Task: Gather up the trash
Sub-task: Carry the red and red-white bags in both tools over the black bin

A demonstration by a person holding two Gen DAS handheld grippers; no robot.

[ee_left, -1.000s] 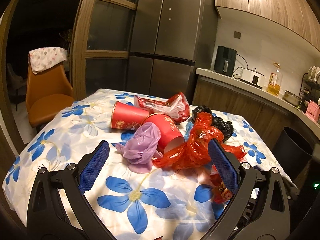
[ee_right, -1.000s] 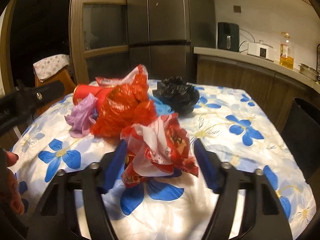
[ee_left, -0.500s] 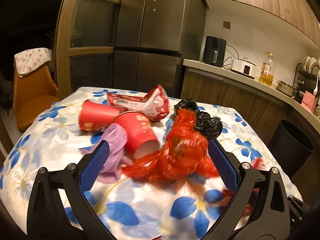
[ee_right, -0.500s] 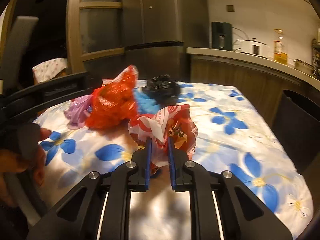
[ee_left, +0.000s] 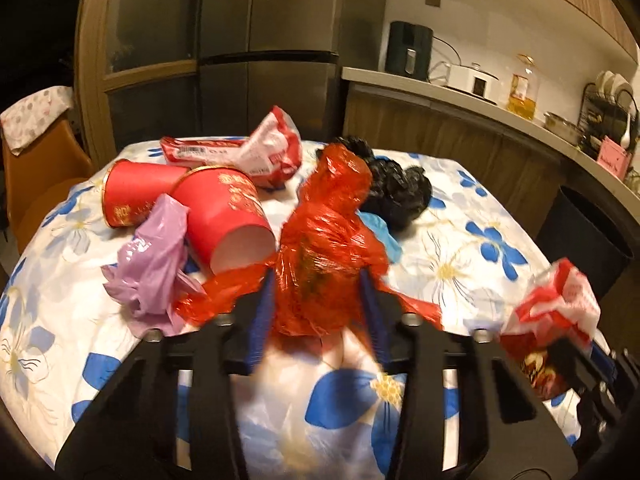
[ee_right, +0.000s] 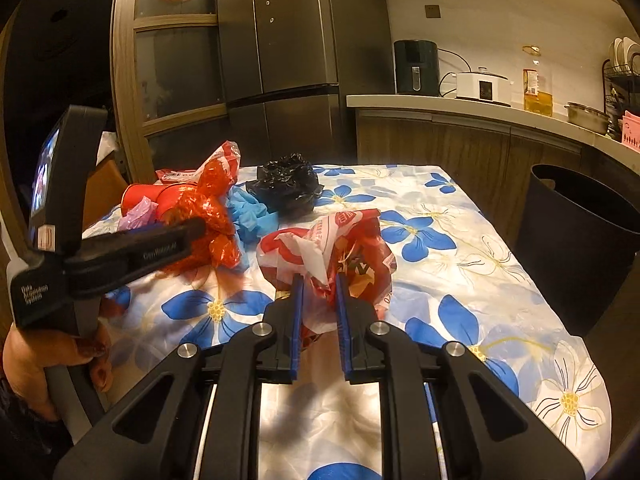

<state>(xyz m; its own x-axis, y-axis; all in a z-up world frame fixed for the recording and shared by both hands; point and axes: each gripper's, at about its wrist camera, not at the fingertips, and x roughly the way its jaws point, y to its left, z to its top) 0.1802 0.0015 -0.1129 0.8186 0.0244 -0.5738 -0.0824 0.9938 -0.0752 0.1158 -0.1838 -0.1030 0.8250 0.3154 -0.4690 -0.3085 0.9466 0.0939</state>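
The tall black plastic bin [ee_right: 576, 240] stands beside the floral-clothed table [ee_right: 460, 264], its inside too dark to read. Two red paper cups [ee_left: 224, 216] lie on their sides, the nearer showing a white interior with nothing visible in it. A second ago the left gripper [ee_left: 318, 312] was spread wide; now its blue pads pinch the crinkled red plastic bag [ee_left: 324, 240] between them. The right gripper [ee_right: 318, 312], closed half a second ago, stays clamped on the red-and-white printed wrapper [ee_right: 332, 248], held just above the cloth
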